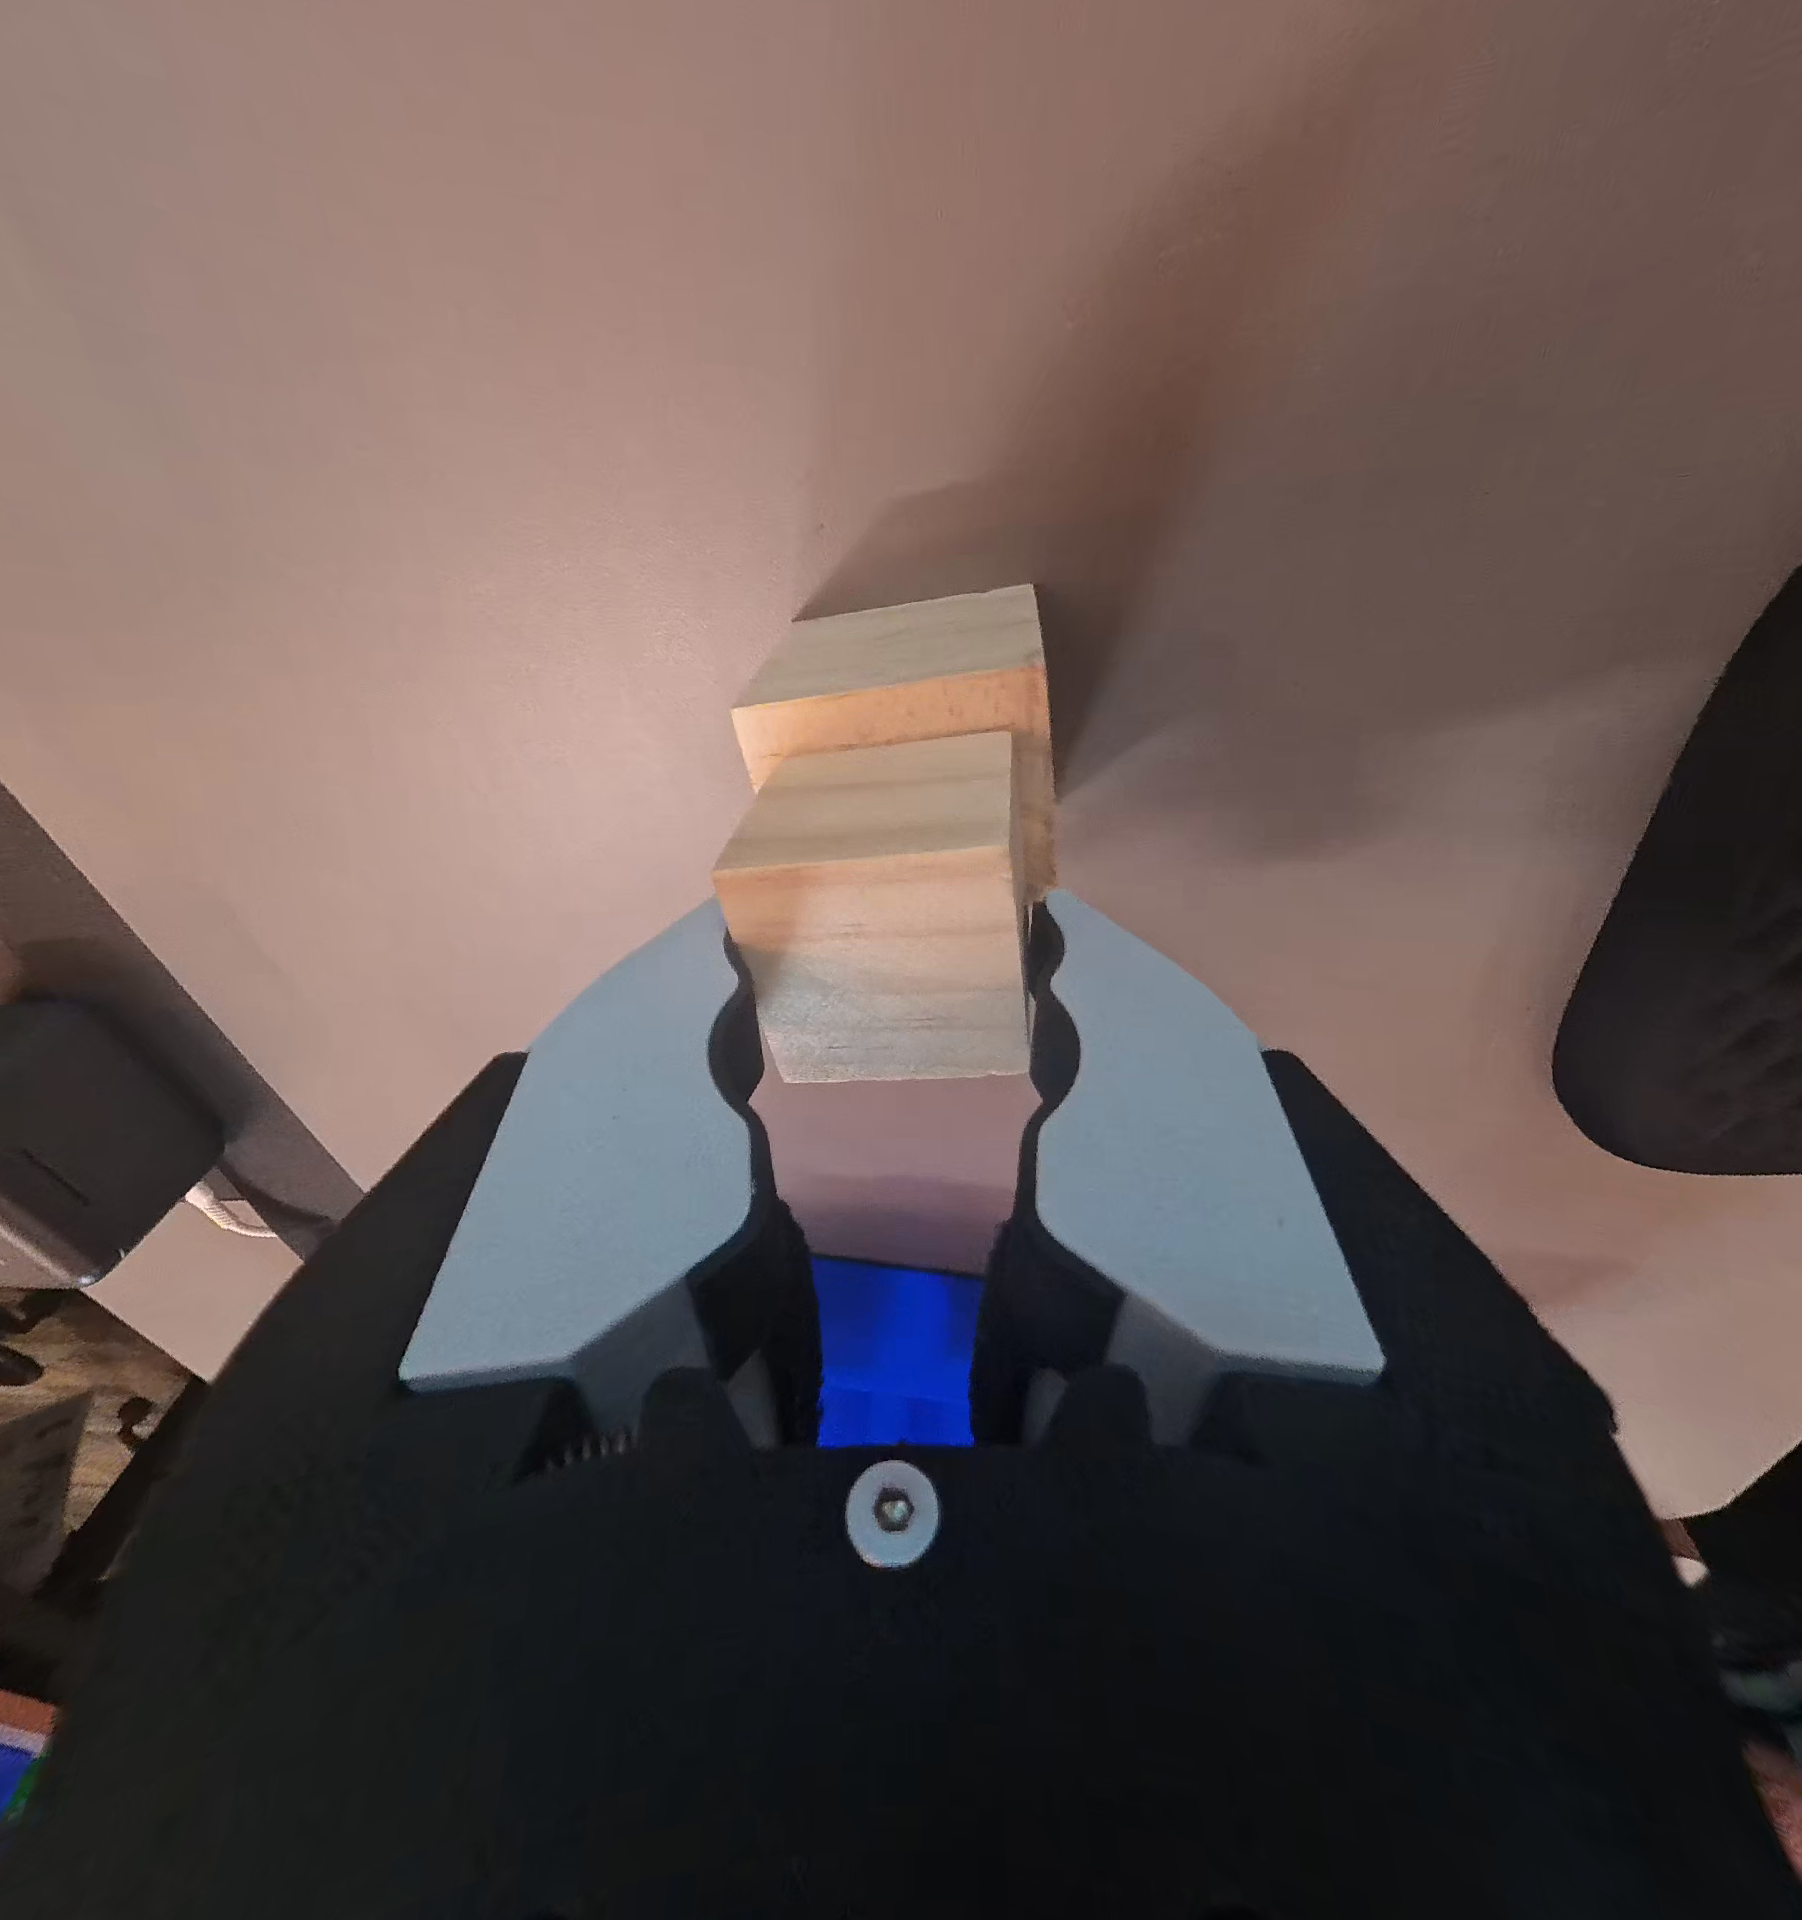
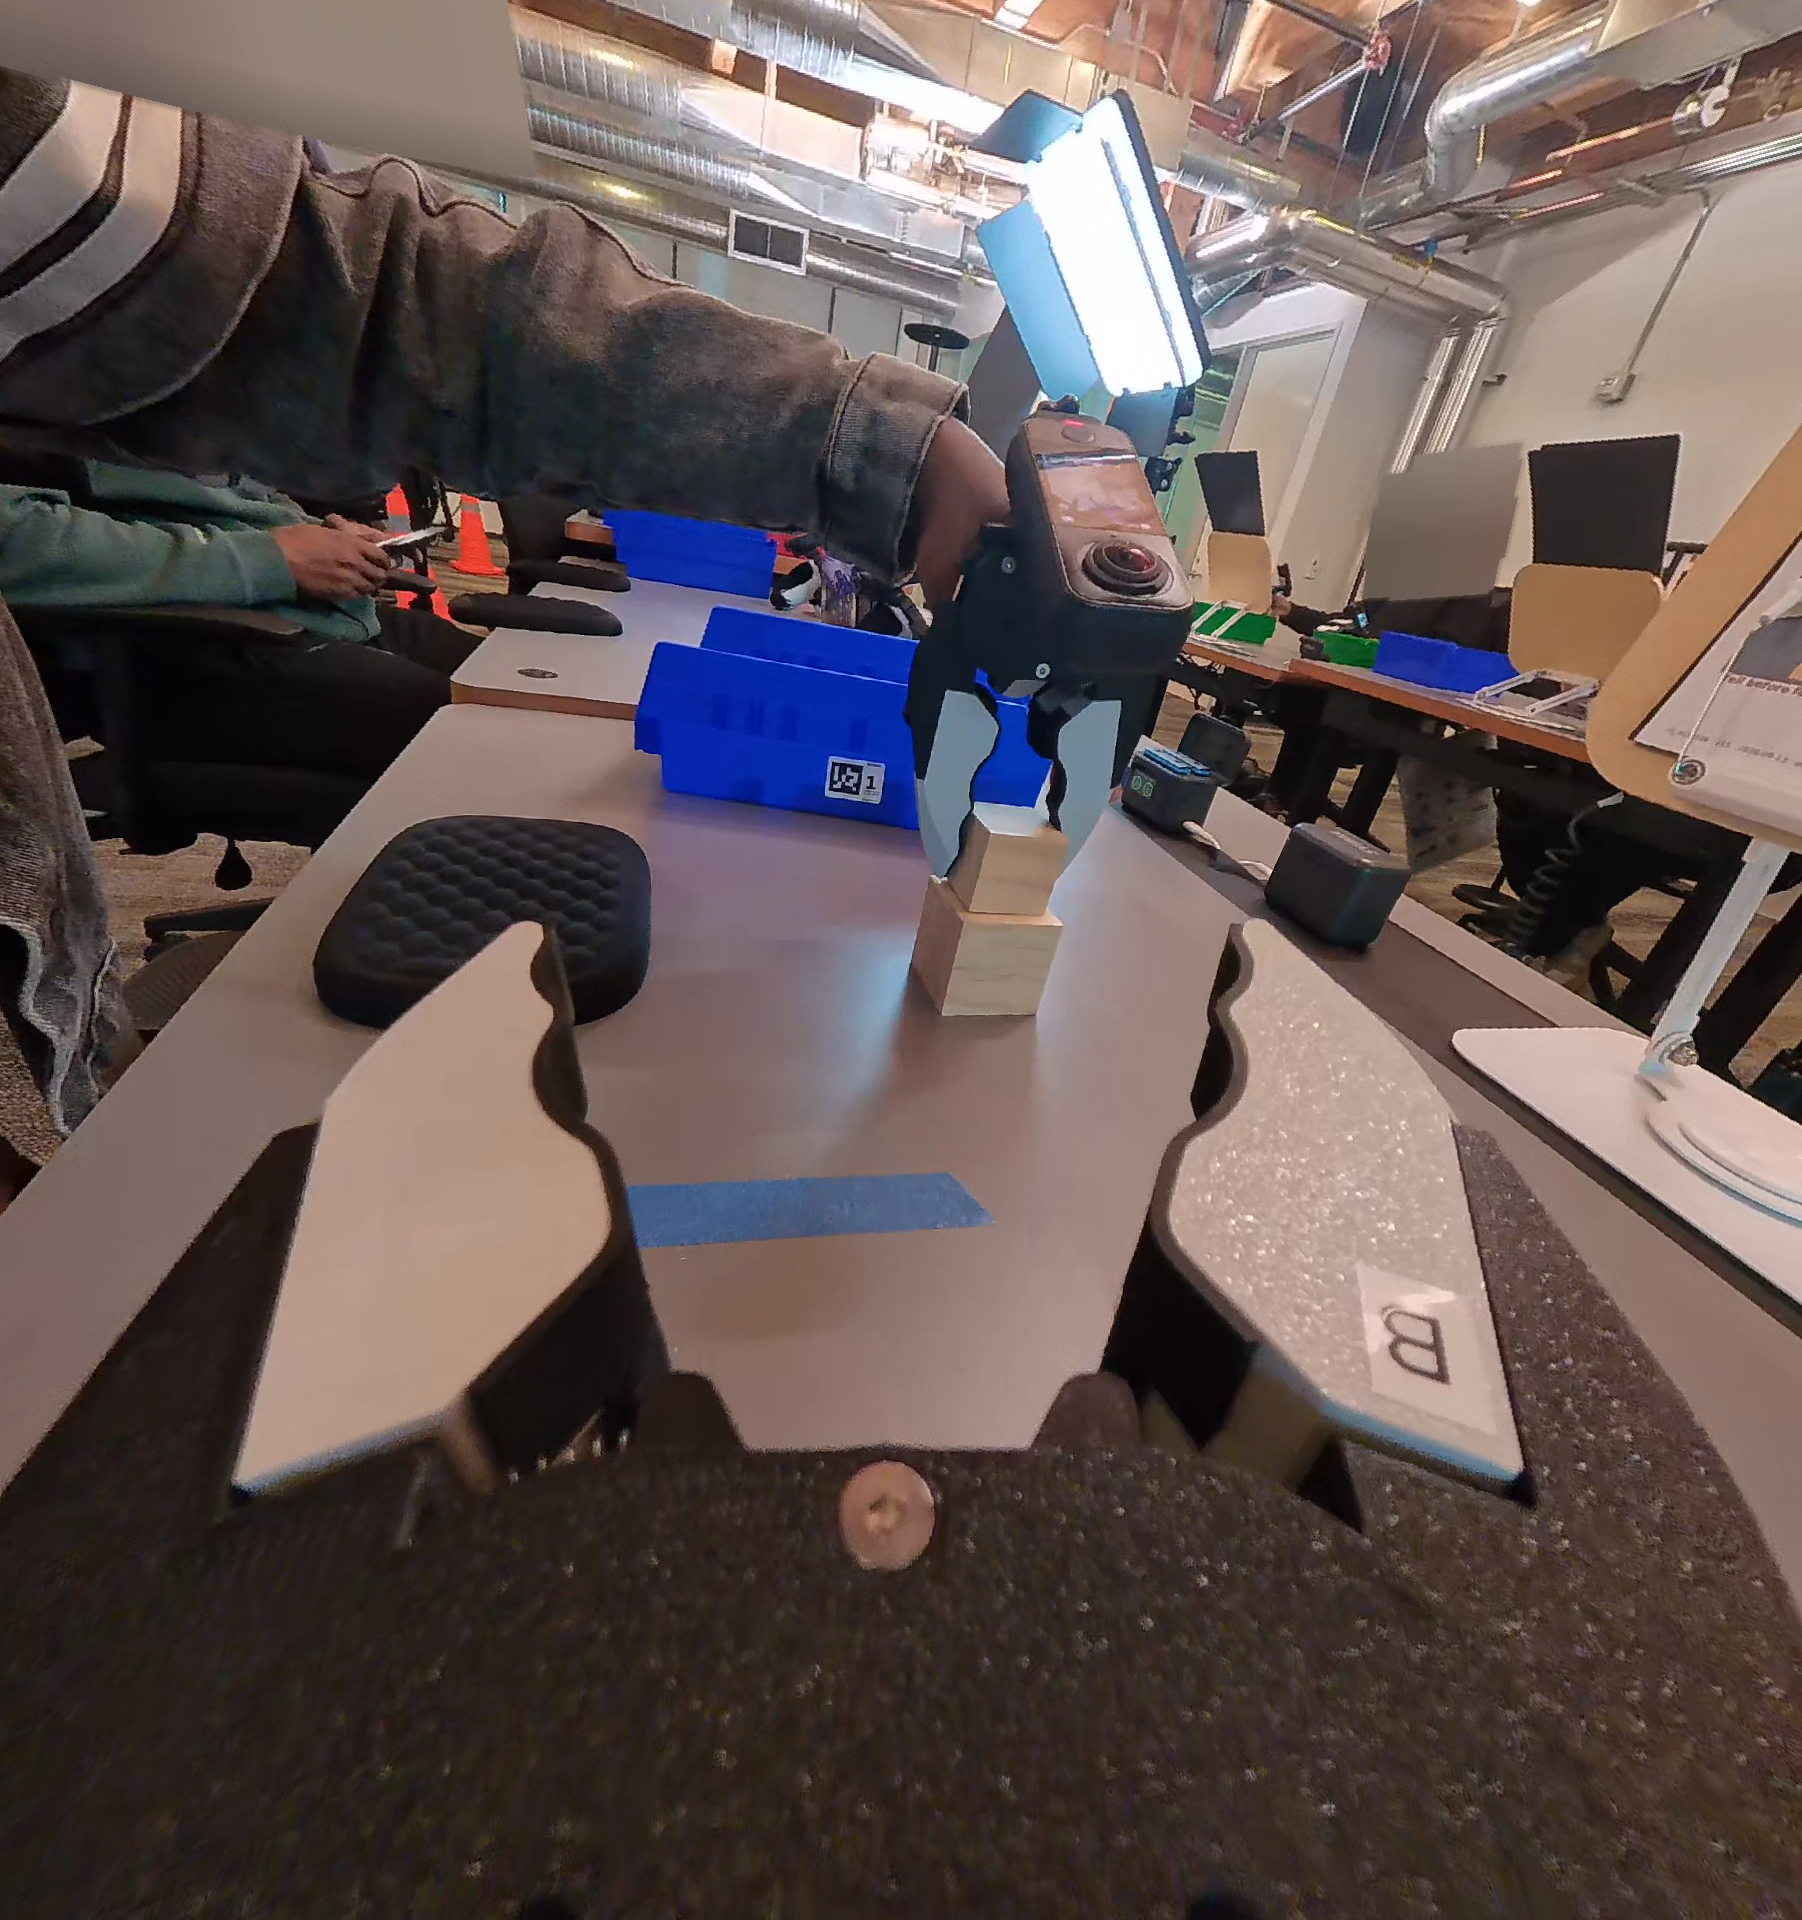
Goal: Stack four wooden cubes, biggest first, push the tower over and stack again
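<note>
Cubes: left tongs (image 2: pixel 1001 831) grip the smaller cube (image 2: pixel 1011 862), partly hiding the bigger cube (image 1: pixel 876 675); right tongs (image 2: pixel 886 997) gape empty.

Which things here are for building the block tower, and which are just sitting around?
For the tower:
- smaller wooden cube, gripped in the left claw
- bigger wooden cube under it
- right claw, open with nothing in it

Just sitting around:
- black cushion pad
- blue bin
- blue tape strip
- small dark boxes
- white stand
</note>
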`<act>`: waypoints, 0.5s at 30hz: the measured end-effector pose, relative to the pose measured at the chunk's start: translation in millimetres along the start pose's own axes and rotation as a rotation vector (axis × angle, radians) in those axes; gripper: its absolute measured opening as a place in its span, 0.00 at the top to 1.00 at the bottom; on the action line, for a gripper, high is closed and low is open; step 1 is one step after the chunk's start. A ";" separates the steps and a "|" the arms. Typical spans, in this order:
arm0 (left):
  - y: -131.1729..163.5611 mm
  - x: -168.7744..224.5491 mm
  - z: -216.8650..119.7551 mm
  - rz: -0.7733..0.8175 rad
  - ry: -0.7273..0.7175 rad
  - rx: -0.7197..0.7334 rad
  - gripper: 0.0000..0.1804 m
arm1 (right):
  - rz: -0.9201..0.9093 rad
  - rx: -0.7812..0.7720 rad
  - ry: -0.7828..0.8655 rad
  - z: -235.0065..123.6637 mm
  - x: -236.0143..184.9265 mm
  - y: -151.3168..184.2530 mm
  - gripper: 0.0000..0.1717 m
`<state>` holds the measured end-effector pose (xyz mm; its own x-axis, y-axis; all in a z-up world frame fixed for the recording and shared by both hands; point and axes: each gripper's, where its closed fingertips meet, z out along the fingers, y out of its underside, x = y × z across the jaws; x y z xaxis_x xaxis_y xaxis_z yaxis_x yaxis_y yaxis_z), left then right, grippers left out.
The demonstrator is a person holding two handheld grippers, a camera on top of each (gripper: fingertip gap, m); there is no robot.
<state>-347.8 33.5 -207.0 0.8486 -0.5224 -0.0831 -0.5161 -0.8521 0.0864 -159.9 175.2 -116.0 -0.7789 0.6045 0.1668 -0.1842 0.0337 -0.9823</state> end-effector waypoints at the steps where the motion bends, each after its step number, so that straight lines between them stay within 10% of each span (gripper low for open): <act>1: -0.1 -1.0 0.2 0.004 -0.003 0.000 0.73 | -0.001 -0.001 0.000 0.2 0.0 0.1 0.33; 15: 0.7 -0.2 2.4 -0.011 0.004 0.010 0.72 | -0.003 -0.031 0.000 1.7 0.0 6.8 0.33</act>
<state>-348.6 33.0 -209.3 0.8548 -0.5128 -0.0799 -0.5077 -0.8582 0.0757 -162.2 174.1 -122.5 -0.7783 0.6043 0.1702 -0.1680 0.0607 -0.9839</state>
